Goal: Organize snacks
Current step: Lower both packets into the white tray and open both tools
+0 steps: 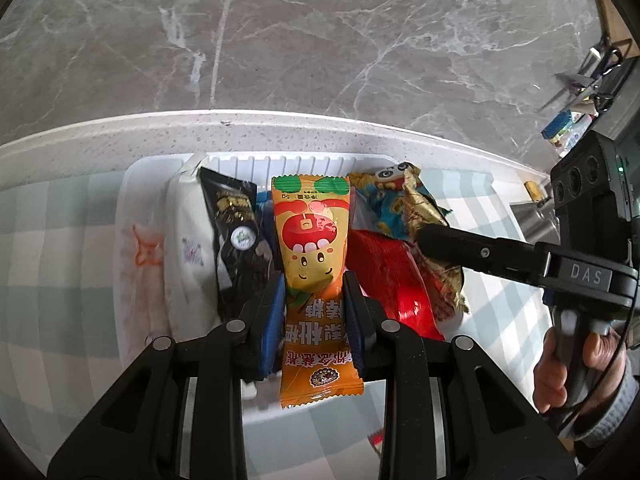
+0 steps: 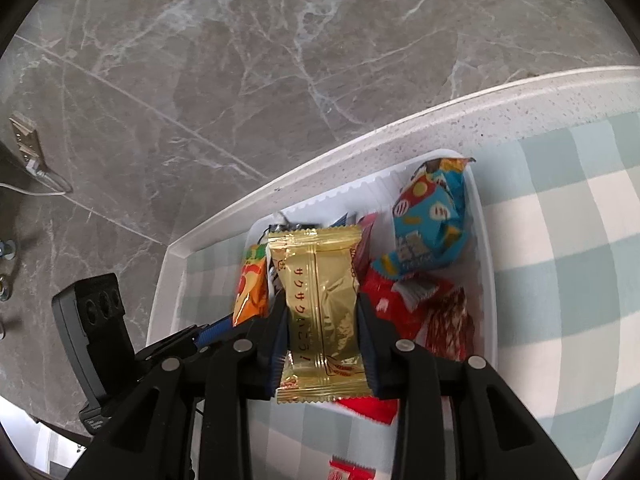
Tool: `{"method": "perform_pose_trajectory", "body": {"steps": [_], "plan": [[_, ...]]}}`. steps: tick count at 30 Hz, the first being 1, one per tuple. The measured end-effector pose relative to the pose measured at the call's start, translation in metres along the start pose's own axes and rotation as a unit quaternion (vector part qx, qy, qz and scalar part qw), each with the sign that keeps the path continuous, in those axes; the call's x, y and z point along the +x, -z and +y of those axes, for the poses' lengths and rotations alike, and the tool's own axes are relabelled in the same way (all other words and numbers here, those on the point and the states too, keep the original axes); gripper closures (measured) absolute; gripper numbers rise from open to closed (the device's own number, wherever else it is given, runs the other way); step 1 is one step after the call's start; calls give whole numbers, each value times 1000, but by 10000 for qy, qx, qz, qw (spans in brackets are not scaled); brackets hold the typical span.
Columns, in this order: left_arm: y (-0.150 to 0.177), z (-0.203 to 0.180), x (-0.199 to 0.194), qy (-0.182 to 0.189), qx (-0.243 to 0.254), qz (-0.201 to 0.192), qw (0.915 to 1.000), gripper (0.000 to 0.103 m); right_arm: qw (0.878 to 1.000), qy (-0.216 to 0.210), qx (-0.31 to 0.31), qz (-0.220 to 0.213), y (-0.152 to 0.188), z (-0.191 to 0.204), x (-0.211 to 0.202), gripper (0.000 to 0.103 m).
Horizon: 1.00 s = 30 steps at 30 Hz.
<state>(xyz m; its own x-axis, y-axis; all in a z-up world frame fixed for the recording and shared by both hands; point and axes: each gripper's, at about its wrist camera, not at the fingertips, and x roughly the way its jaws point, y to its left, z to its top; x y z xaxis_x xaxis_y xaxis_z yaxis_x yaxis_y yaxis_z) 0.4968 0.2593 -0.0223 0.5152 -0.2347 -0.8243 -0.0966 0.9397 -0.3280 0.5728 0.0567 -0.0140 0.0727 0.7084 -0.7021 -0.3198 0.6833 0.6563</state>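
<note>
My left gripper (image 1: 315,280) is shut on an orange snack packet (image 1: 308,232), held lengthwise over the white tray (image 1: 304,158). In the tray lie a black packet (image 1: 236,232), a white packet (image 1: 188,232), a red packet (image 1: 392,280) and a blue cartoon packet (image 1: 384,200). My right gripper (image 2: 322,304) is shut on a gold packet (image 2: 320,280) above the tray's (image 2: 486,240) middle. Just left of it hangs the orange packet (image 2: 252,288). The blue packet (image 2: 432,232) and red packet (image 2: 392,304) lie to its right. A right gripper finger (image 1: 472,250) reaches in from the right.
The tray rests on a pale green checked cloth (image 1: 60,240) near the speckled white counter edge (image 1: 280,128). Grey marble floor (image 1: 320,40) lies beyond. A hand (image 1: 568,368) holds the right gripper's handle. A red and white packet (image 2: 352,472) lies on the cloth near me.
</note>
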Motion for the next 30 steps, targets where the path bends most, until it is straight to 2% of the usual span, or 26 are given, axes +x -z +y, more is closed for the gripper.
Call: {"method": "perform_pose_trajectory", "body": {"steps": [9,15,17,19,30], "plan": [[-11,-1,27,-125,62,83,9999,76,9998,169,54,5,-12,-8,19,66],[-16,-3,39,-178,26,64,9998,73,9998,190,40,-17,-15,-10,22,57],[-16,-6,39,-188,54,28,9998,69,9998,194,-1,-36,-14,-9,21,53],[-16,-8,37,-132,55,-17,9999,59,9997,220,-77,-63,-13,-7,18,53],[-9,-6,4,-279,17,-279,9992,56,9990,192,-351,-223,9,5,-10,49]]}}
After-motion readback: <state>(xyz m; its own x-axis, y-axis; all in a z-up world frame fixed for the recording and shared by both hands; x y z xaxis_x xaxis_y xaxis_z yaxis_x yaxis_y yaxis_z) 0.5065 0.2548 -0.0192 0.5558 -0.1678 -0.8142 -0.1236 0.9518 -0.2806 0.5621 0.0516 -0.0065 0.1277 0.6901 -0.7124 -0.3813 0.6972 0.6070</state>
